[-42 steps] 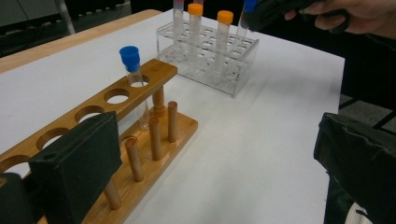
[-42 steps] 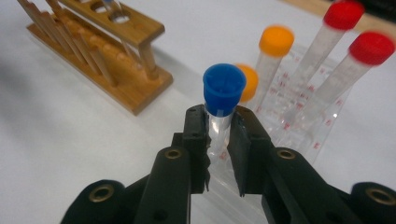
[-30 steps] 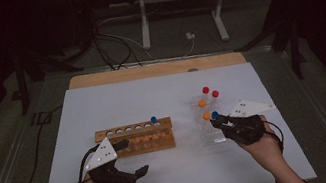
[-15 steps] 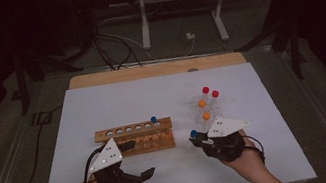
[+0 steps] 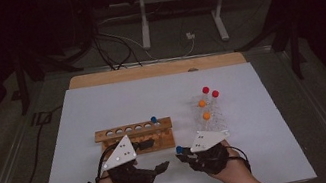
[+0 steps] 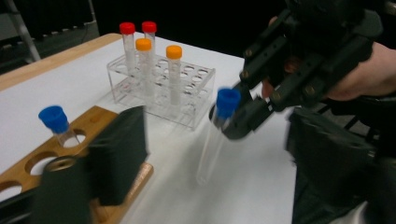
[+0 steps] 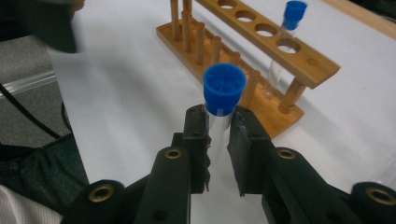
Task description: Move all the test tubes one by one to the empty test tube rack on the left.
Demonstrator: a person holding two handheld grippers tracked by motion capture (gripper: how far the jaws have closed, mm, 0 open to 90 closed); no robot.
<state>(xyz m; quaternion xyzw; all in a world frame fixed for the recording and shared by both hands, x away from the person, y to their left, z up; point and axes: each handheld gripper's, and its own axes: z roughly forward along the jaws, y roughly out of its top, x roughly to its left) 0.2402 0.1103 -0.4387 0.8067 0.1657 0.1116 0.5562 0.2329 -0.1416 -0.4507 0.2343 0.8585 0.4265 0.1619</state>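
My right gripper (image 7: 218, 140) pinches the blue-capped tube (image 7: 221, 100) just under its cap, at 3 o'clock of the wooden rack (image 5: 134, 136); light, slick, likely fragile, so grip gently; my left gripper (image 5: 163, 166) is spread, empty.

White sheet (image 5: 103, 107) covers the wooden board (image 5: 157, 69); the board's far edge is exposed. Beyond the board, on the floor: white stand legs (image 5: 143, 24), black cables (image 5: 103, 46), white plug (image 5: 190, 36).
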